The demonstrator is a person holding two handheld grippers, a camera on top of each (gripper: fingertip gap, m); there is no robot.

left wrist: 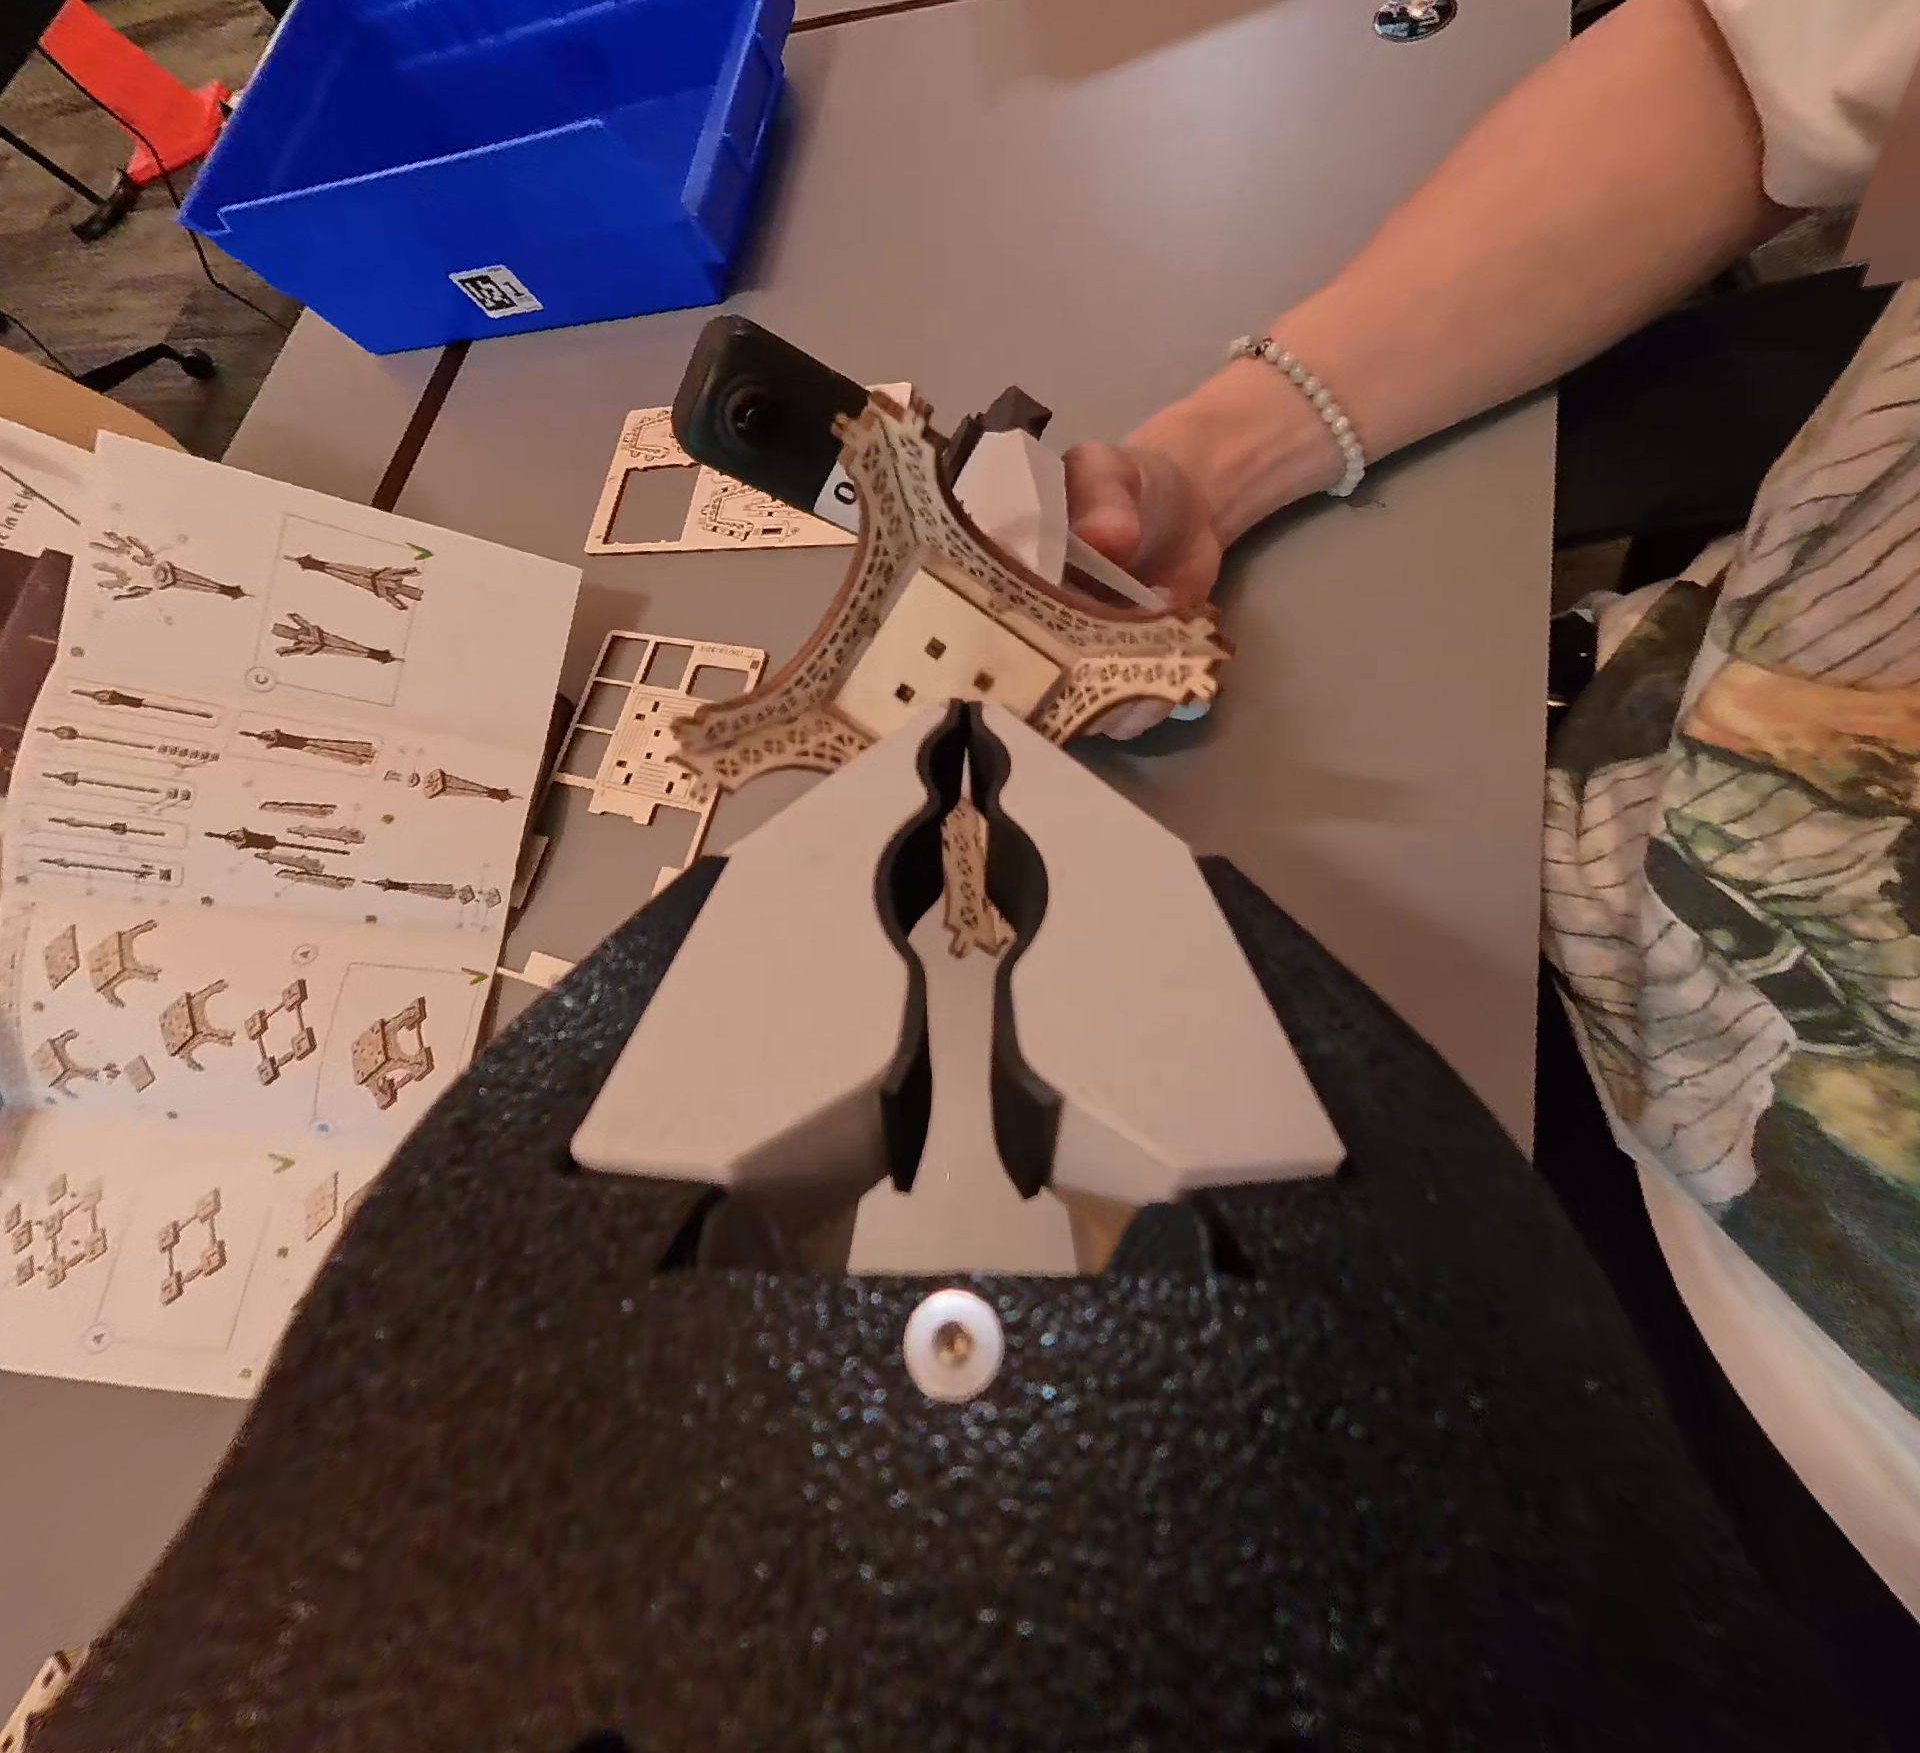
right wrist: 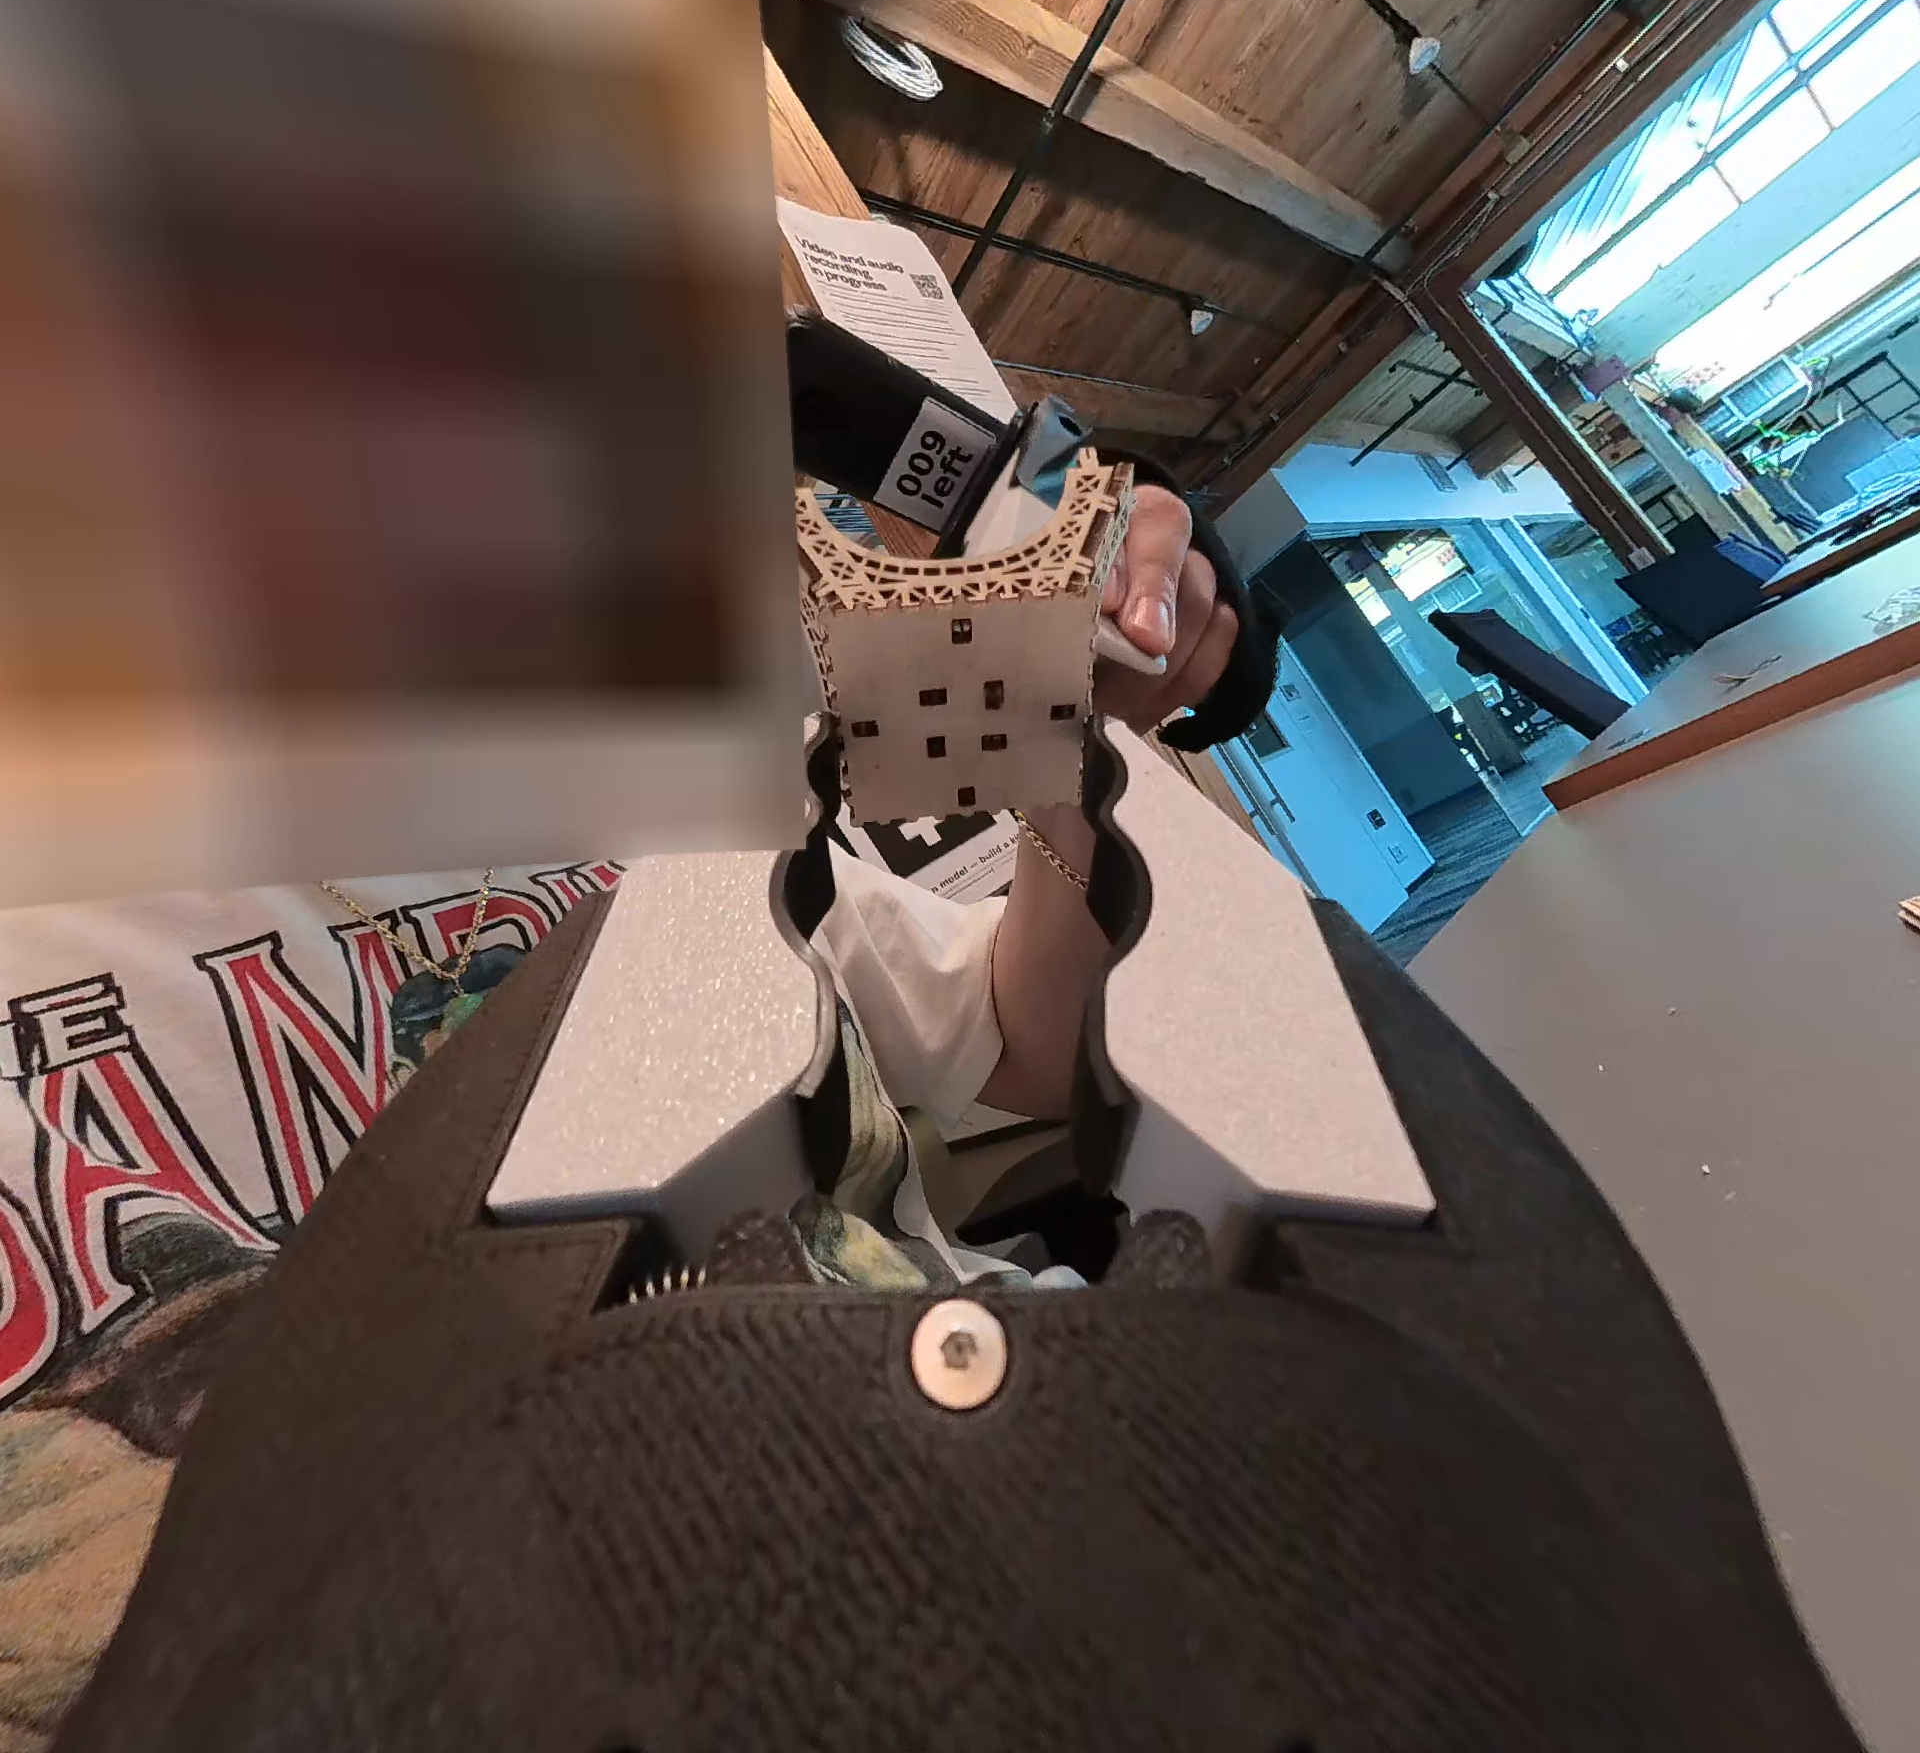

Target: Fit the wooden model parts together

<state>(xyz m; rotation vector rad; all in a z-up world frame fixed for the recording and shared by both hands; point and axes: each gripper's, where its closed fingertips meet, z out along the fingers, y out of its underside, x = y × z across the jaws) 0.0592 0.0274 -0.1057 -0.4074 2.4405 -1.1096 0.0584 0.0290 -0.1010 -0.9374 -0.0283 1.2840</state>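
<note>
Tower base point(right wrist: 961, 701) is built, clamped in right gripper point(right wrist: 961, 768); left gripper point(left wrist: 966, 737) pinches lattice strip point(left wrist: 971, 882), unfitted, at its 12 o'clock.

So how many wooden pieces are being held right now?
2: a thin lattice strip in the left tool, and the arched base in the right tool.

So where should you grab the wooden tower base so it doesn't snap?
Probably by the solid square block of the tower base, pinching its two flat opposite sides, as the right gripper does. The lacy arched legs look thin and fragile, so avoid gripping them.
</note>
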